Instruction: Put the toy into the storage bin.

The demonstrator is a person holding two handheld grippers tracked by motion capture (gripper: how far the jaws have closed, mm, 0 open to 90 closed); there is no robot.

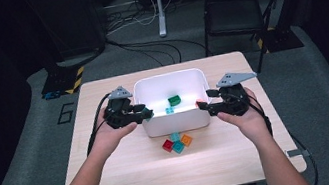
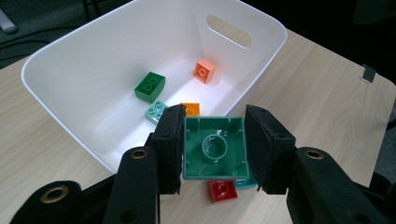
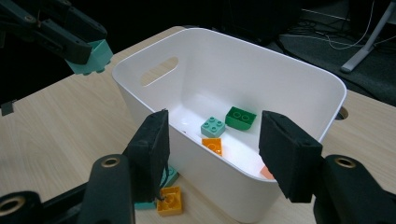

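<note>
The left gripper clamps a teal brick (hollow underside showing) above the white bin's rim, while the right gripper hangs open, holding nothing.

Black grippers (grey three-cornered plates on top), bare forearms
</note>
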